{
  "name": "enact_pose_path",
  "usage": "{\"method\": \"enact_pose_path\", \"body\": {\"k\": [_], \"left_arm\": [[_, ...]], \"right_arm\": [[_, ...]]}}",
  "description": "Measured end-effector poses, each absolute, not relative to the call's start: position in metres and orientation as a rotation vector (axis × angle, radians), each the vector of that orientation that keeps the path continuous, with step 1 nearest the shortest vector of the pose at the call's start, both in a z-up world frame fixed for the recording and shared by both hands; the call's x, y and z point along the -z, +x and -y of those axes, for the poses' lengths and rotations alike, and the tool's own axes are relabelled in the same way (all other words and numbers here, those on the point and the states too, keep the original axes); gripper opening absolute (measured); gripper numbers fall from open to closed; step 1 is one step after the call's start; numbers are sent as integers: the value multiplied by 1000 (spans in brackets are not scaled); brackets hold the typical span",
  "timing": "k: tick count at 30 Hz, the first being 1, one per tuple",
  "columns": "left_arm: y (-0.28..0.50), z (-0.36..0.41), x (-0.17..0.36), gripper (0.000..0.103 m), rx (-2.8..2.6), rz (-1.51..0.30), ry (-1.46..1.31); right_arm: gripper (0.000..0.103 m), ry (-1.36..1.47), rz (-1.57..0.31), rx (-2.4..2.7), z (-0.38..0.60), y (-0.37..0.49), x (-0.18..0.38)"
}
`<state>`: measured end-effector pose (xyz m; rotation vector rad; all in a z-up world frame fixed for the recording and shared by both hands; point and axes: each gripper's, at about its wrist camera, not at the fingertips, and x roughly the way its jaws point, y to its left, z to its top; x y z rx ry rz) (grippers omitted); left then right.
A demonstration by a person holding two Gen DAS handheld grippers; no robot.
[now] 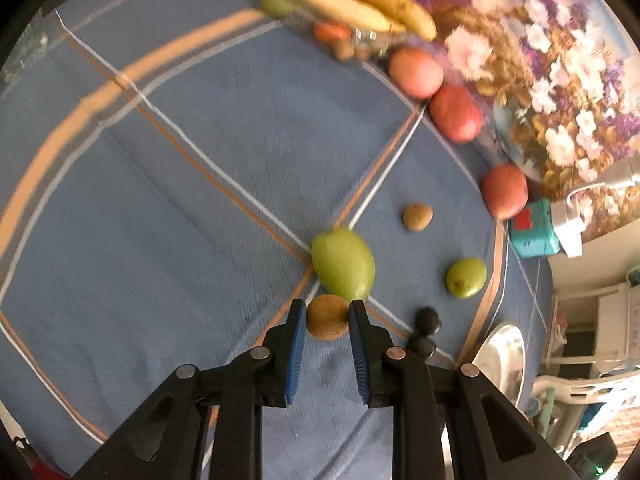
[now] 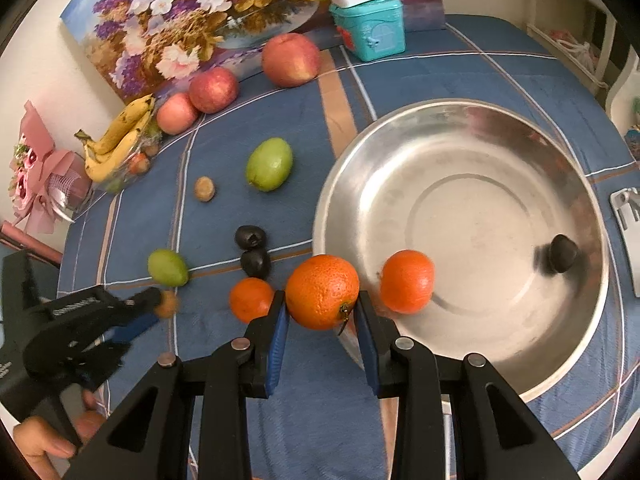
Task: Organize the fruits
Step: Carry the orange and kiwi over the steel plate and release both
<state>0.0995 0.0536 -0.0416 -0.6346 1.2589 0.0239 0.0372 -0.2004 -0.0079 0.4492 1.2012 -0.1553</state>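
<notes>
My left gripper (image 1: 327, 314) is shut on a small brown kiwi (image 1: 327, 318) just above the blue cloth; it also shows in the right wrist view (image 2: 160, 304). A green fruit (image 1: 343, 264) lies right beyond it. My right gripper (image 2: 322, 306) is shut on an orange (image 2: 322, 291) at the near left rim of the steel bowl (image 2: 500, 152). Inside the bowl lie another orange (image 2: 407, 281) and a dark fruit (image 2: 562, 253). A third orange (image 2: 251, 299) sits on the cloth left of my right gripper.
Two dark fruits (image 2: 252, 248), two green fruits (image 2: 269, 164), a second kiwi (image 2: 204, 189), three red apples (image 2: 291, 59) and bananas (image 2: 116, 140) lie on the cloth. A teal box (image 2: 370, 31) and a flower painting (image 2: 200, 12) stand at the back.
</notes>
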Motion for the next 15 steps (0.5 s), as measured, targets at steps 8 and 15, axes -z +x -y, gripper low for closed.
{"method": "enact_pose_path", "body": {"k": [8,15], "left_arm": [[98,-23,23,23,49,-1223,-541],[88,42,3,23,217,-1193,-391]], "right_arm": [[34,406,-1212,282,240,30,11],[34,402,-1195,448,297,15,8]]}}
